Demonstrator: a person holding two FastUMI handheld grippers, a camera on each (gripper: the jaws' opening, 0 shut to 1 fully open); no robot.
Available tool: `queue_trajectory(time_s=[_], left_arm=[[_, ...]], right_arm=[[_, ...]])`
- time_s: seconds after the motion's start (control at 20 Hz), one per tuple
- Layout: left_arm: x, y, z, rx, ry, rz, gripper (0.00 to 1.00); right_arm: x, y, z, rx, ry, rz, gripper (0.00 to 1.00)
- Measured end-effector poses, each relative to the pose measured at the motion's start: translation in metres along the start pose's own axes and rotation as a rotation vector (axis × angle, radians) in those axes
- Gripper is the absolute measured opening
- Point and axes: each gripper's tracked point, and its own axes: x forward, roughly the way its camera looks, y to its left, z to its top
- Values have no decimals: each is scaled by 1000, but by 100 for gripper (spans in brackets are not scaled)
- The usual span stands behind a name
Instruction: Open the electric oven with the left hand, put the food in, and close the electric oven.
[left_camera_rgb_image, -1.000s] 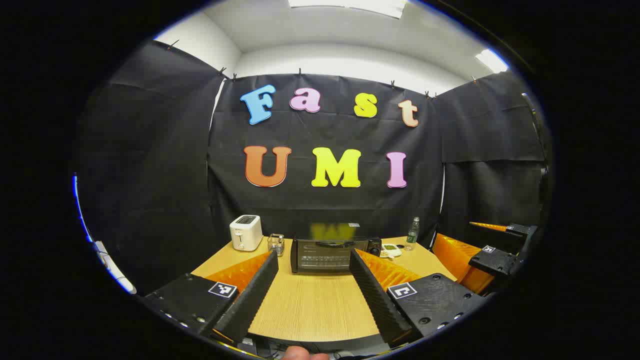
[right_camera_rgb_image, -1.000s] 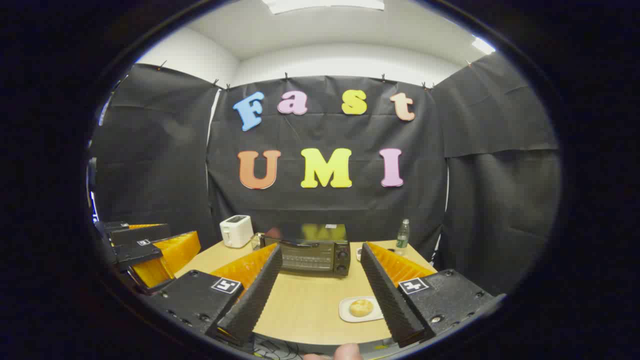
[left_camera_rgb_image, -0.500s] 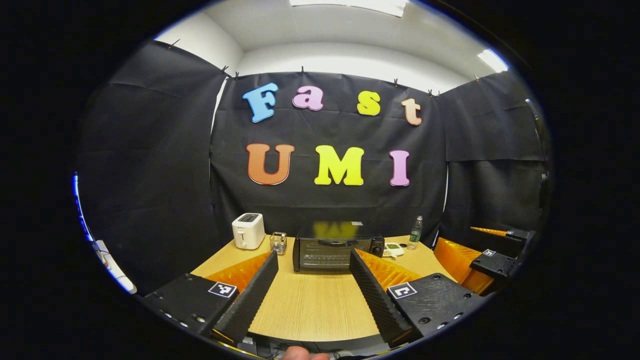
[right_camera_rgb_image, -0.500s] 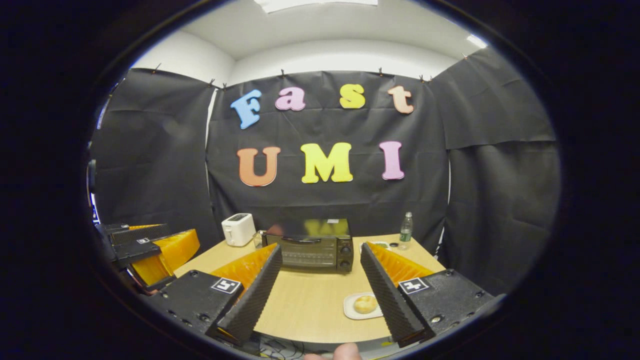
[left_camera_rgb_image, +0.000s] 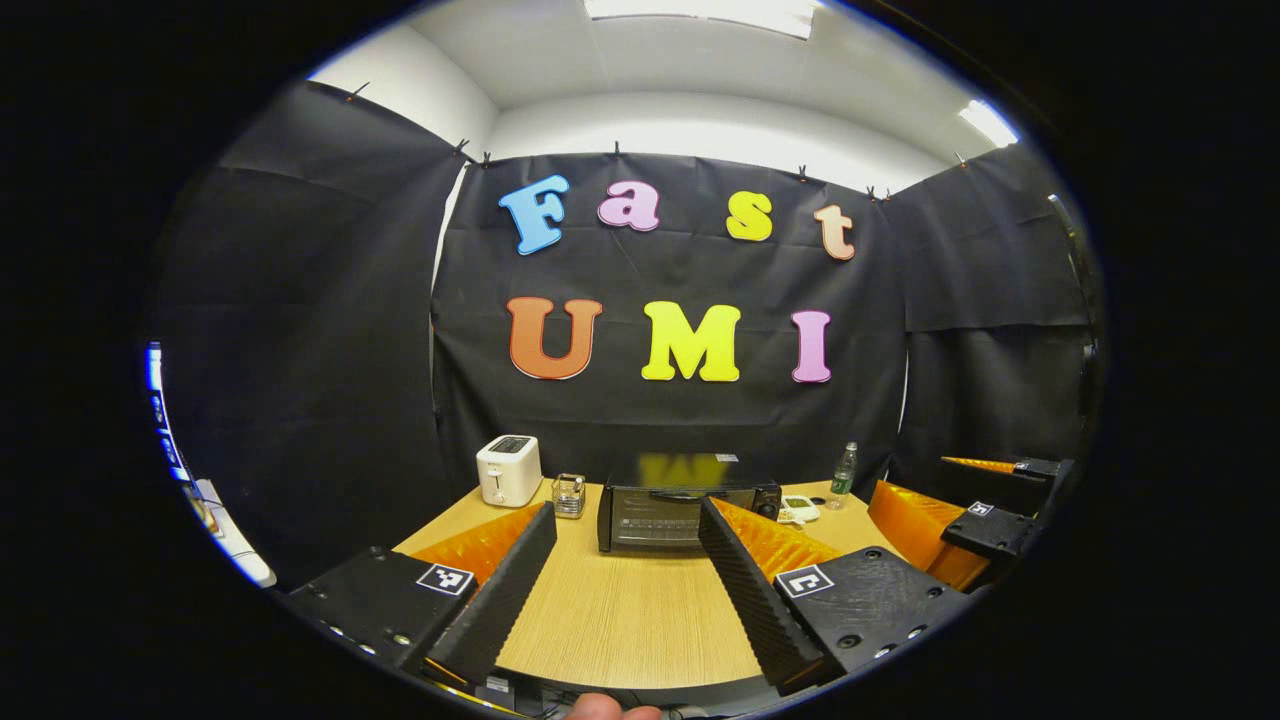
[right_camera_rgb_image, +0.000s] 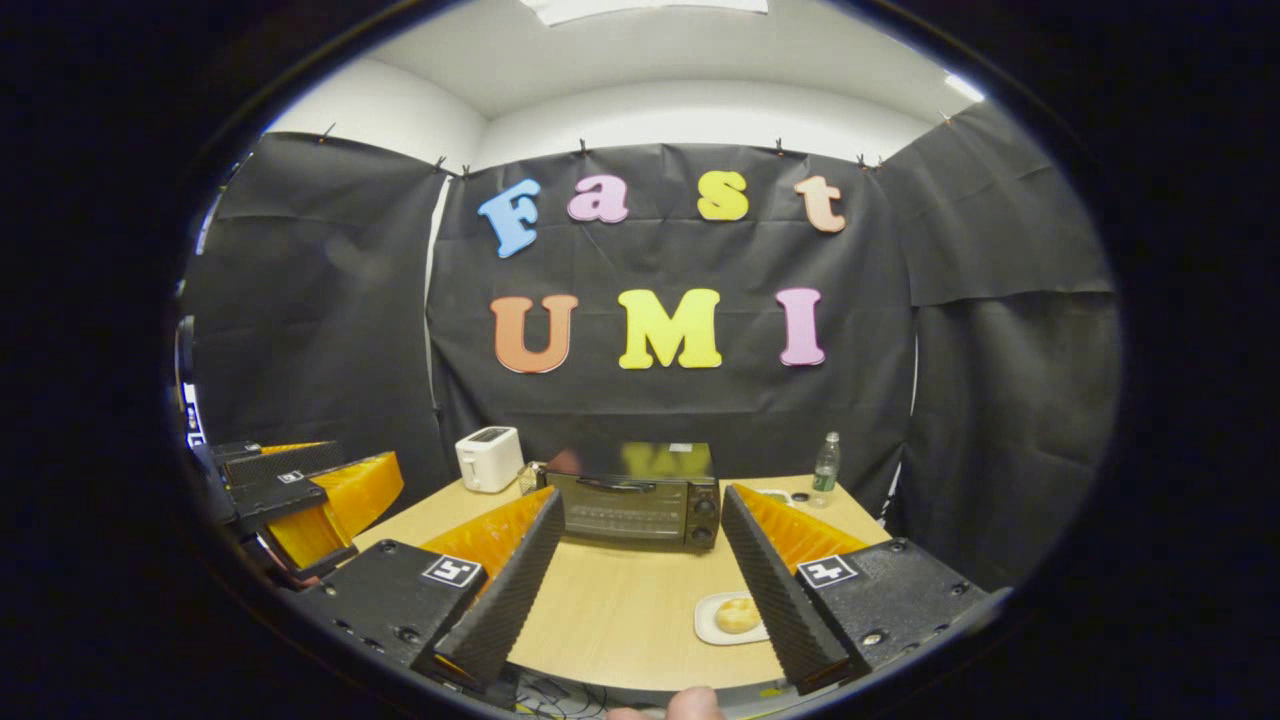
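Nothing is done yet. Low in the frame the left tongs (left_camera_rgb_image: 625, 585) and right tongs (right_camera_rgb_image: 640, 590) gape wide, empty. The bun (right_camera_rgb_image: 739, 614) lies on its plate (right_camera_rgb_image: 708, 626) lower right. Beyond, mid-desk (left_camera_rgb_image: 630, 620), the oven (left_camera_rgb_image: 675, 505) sits shut, door facing the tongs, long axis running left-right.

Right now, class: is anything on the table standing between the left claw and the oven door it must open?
Nothing visible does. In the left gripper view, bare table runs from the open left claw to the shut oven. The toaster and glass sit off to the oven's left.
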Motion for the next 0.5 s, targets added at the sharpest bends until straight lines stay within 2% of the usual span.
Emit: queue_trajectory(time_s=[0.5], left_arm=[[18,-30,-27,-14,70,-70,94]], right_arm=[[1,-47,-25,1,62,-100,100]])
